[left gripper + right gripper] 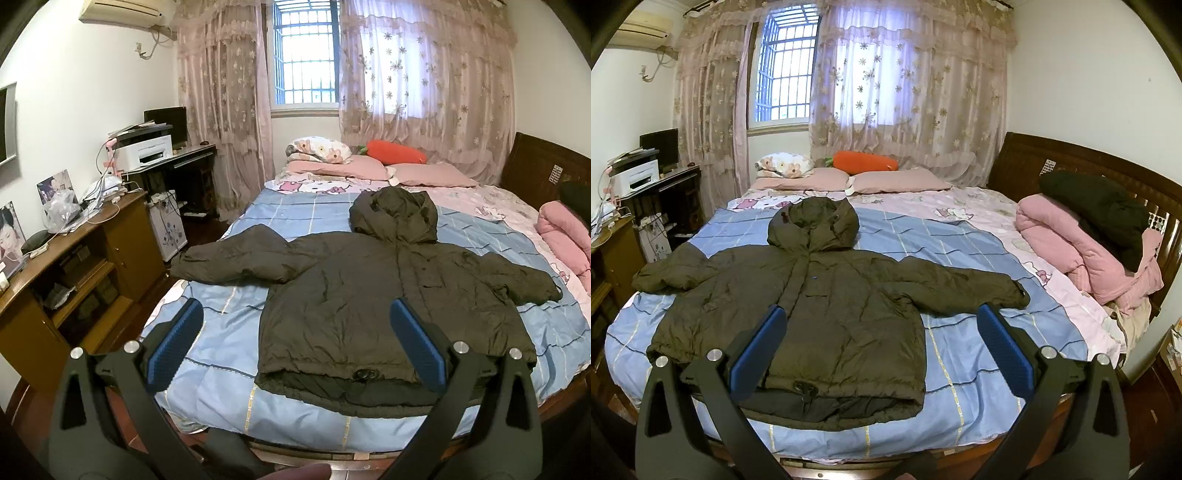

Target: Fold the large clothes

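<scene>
A dark olive hooded puffer jacket lies flat and face up on the bed, both sleeves spread out sideways, hood toward the pillows, hem at the near edge. It also shows in the right wrist view. My left gripper is open and empty, held above the near bed edge over the jacket's left hem. My right gripper is open and empty, above the jacket's right hem side. Neither touches the jacket.
The bed has a blue checked cover and pink pillows with an orange carrot cushion. A folded pink quilt with a dark garment on top lies at the right. A wooden cabinet and desk stand left.
</scene>
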Demonstrator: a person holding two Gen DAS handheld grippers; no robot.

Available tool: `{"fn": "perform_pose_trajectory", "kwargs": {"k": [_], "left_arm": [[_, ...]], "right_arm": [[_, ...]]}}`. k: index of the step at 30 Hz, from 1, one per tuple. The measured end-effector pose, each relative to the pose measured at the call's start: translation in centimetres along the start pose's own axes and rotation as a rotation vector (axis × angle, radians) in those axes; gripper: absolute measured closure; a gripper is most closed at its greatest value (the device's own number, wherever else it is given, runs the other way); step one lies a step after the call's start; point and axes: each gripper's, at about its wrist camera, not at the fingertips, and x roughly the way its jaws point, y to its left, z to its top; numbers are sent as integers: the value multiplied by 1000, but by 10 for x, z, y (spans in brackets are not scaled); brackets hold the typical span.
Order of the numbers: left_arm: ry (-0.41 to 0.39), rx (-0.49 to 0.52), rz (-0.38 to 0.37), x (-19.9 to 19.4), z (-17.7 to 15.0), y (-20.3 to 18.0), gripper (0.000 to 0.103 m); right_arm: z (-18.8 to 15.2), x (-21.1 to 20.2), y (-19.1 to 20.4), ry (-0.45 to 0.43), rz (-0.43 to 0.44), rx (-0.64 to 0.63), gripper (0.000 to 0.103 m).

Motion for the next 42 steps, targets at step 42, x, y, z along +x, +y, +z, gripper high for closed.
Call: {"fn": "perform_pose_trajectory", "kwargs": {"k": [42], "left_arm": [[4, -3, -2, 0, 2, 4, 2]], "right_arm": [[-1, 4, -11, 4, -3, 4, 1]]}}
